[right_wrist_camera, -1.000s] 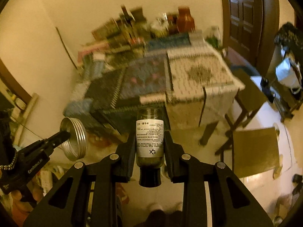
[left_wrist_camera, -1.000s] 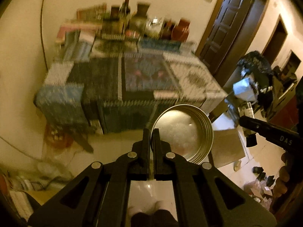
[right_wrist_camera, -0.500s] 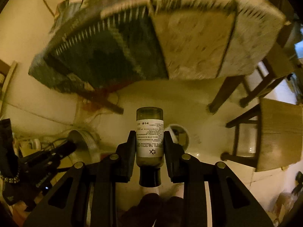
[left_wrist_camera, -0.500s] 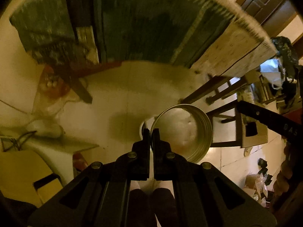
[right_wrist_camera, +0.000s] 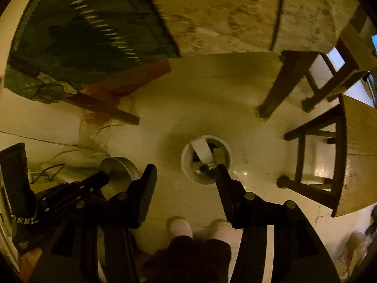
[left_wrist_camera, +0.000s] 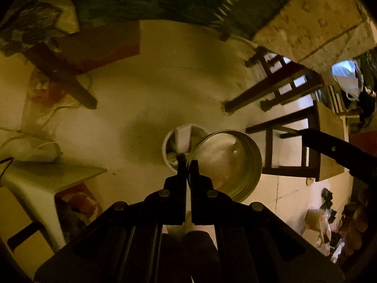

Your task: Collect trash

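My left gripper [left_wrist_camera: 187, 165] is shut on the rim of a round metal tin [left_wrist_camera: 226, 162], whose pale inside faces the camera. It hangs just above a small white waste bin [left_wrist_camera: 165, 148] on the floor. In the right wrist view the same bin [right_wrist_camera: 183, 161] lies below my right gripper [right_wrist_camera: 185, 168]. Its jaws are opening, with nothing between them. A white strip and dark scraps lie in the bin. The left gripper [right_wrist_camera: 101, 179] and its tin [right_wrist_camera: 117, 172] show at the left. I cannot make out the bottle.
A cloth-draped table [right_wrist_camera: 212, 11] on dark wooden legs [right_wrist_camera: 275, 89] hangs over the far floor. A wooden stool [right_wrist_camera: 353, 153] stands to the right and a white plastic stool [left_wrist_camera: 47, 176] to the left. The person's feet [right_wrist_camera: 179, 227] are at the bottom. Bags lie along the wall.
Both grippers have dropped from table height to just above the floor bin. The labelled bottle held by the right gripper is gone from it and its jaws have spread. The left still holds the tin.
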`<act>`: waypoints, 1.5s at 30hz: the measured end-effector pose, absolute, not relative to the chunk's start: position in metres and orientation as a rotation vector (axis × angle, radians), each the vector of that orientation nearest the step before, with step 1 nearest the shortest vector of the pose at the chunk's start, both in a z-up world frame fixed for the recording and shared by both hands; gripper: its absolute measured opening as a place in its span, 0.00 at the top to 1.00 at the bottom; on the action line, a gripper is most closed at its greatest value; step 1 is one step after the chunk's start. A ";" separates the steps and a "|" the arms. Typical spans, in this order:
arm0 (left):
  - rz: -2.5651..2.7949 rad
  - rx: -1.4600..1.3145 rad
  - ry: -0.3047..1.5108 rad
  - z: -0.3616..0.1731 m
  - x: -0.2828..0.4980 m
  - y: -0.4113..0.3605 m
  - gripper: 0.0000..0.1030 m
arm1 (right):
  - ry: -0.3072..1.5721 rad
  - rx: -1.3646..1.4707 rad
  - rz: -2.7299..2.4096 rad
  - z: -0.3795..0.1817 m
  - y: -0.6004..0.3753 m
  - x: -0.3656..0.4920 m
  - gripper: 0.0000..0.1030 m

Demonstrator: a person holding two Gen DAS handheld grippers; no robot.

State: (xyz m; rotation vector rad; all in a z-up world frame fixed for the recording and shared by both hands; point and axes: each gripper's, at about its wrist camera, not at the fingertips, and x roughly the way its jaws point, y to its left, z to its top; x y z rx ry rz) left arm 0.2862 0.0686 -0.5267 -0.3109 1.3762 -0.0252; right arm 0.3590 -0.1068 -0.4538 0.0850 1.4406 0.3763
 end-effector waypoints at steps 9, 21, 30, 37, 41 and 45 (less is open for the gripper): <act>-0.006 -0.289 1.445 -0.541 0.309 0.044 0.51 | 1.413 0.082 0.330 -0.435 -0.132 0.365 0.54; 0.056 -0.239 1.309 -0.386 0.268 0.029 0.51 | 1.290 0.051 0.403 -0.322 -0.156 0.355 0.54; 0.026 -0.226 1.005 -0.208 0.216 0.025 0.51 | 1.042 0.011 0.447 -0.176 -0.168 0.311 0.54; -0.043 -0.170 0.754 -0.085 0.136 0.021 0.51 | 0.795 0.012 0.477 -0.068 -0.166 0.235 0.54; -0.058 -0.147 0.621 -0.033 0.076 0.020 0.49 | 0.673 -0.016 0.470 -0.025 -0.158 0.181 0.54; -0.048 -0.126 0.529 -0.002 0.025 0.019 0.24 | 0.580 -0.024 0.460 0.002 -0.154 0.134 0.42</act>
